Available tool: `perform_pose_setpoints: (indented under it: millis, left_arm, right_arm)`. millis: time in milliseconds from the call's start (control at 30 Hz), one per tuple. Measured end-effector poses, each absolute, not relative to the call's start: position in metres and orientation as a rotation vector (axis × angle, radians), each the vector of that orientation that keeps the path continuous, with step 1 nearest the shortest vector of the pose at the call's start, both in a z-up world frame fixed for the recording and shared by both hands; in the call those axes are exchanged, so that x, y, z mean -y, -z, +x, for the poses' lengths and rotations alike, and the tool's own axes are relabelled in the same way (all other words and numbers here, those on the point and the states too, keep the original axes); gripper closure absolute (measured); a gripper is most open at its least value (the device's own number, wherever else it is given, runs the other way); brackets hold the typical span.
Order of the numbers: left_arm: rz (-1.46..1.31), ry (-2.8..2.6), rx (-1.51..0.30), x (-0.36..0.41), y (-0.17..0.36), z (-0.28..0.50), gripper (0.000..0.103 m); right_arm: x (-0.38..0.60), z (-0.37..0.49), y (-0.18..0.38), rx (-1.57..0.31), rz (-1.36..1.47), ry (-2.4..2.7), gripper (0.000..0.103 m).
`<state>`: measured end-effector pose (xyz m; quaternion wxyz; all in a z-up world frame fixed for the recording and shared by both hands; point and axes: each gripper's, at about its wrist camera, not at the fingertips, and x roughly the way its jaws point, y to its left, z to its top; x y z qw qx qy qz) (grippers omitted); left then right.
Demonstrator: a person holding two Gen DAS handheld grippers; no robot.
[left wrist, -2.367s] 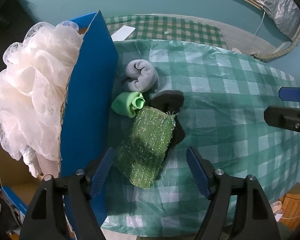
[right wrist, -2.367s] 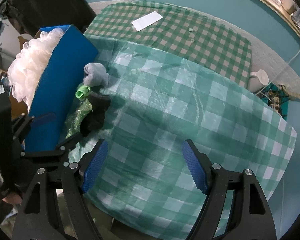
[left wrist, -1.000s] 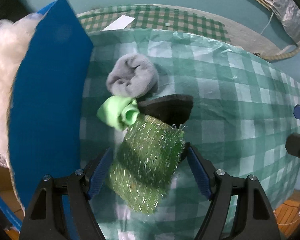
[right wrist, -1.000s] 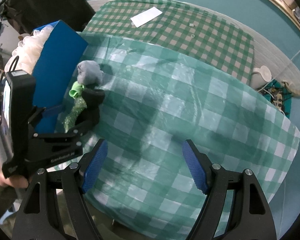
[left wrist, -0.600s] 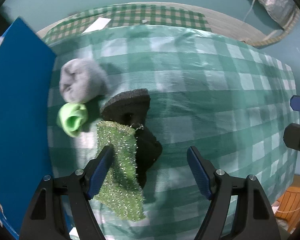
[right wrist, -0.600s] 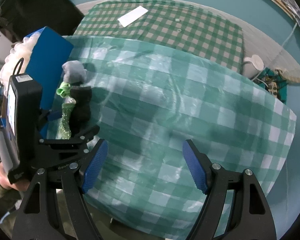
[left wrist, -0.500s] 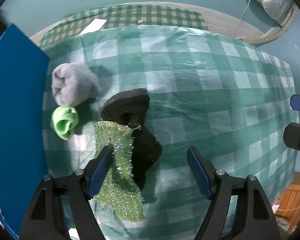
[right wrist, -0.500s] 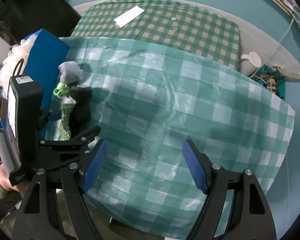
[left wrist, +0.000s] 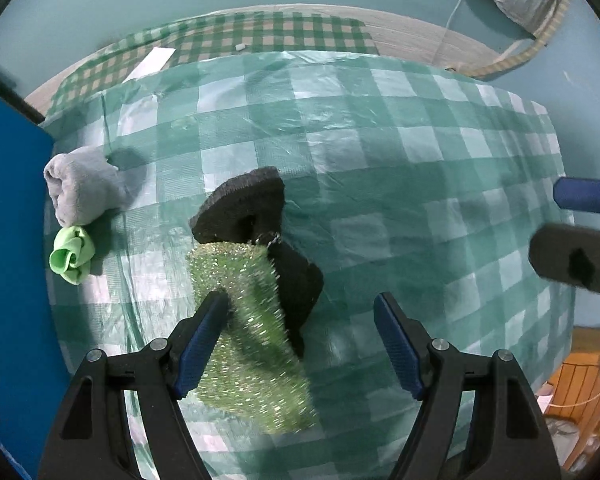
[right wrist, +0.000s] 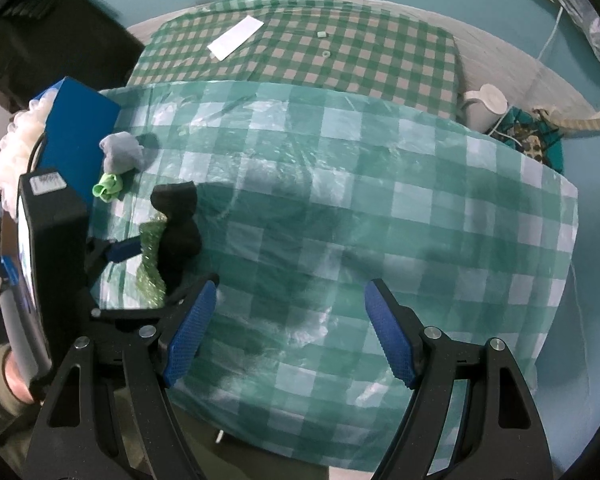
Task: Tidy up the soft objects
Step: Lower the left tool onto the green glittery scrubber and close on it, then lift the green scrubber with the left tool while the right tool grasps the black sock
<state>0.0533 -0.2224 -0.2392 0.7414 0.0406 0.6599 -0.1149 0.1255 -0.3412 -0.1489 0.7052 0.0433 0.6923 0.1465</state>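
Left gripper (left wrist: pixel 300 320) shifted right | glittery green scrubber (left wrist: pixel 248 320) possibly on black sponge (left wrist: pixel 260 220) | both grippers apart, empty

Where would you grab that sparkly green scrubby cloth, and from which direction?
Probably from above, pinching across the narrow width of the green scrubby cloth. It lies as a long strip on the checked tablecloth, one edge against the black sock. The open left gripper already points down over it, so take the end clear of the sock.

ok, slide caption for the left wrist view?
Open left gripper above a glittery green scrubber and black sock on checked tablecloth.
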Motion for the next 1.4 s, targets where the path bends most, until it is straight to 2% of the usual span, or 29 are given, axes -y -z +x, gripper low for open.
perform_pose_setpoints:
  millis: [267,400,567,800,933,1133,1400]
  left_arm:
    - [0.055,0.192,-1.429,0.187,0.227,0.05,0.026]
    - [-0.01,0.171,-1.461,0.166,0.229,0.049,0.044]
    - [-0.041,0.132,-1.458,0.148,0.229,0.041,0.045]
    - [-0.058,0.072,-1.495,0.13,0.238,0.03,0.072]
    - [-0.098,0.034,-1.524,0.118,0.244,0.023,0.072]
    - [-0.101,0.026,-1.496,0.118,0.24,0.015,0.059]
    - [-0.121,0.001,-1.512,0.105,0.242,0.007,0.058]
  right_arm:
    - [0.339,0.126,0.152,-1.533,0.118,-0.343,0.025]
    - [0.335,0.125,0.155,-1.537,0.117,-0.361,0.025]
    - [0.325,0.127,0.158,-1.54,0.117,-0.388,0.025]
    - [0.297,0.133,0.161,-1.545,0.072,-0.446,0.025]
    - [0.276,0.137,0.165,-1.553,0.034,-0.482,0.025]
    - [0.249,0.142,0.175,-1.564,-0.001,-0.526,0.025]
    - [0.219,0.139,0.197,-1.587,-0.085,-0.569,0.025]
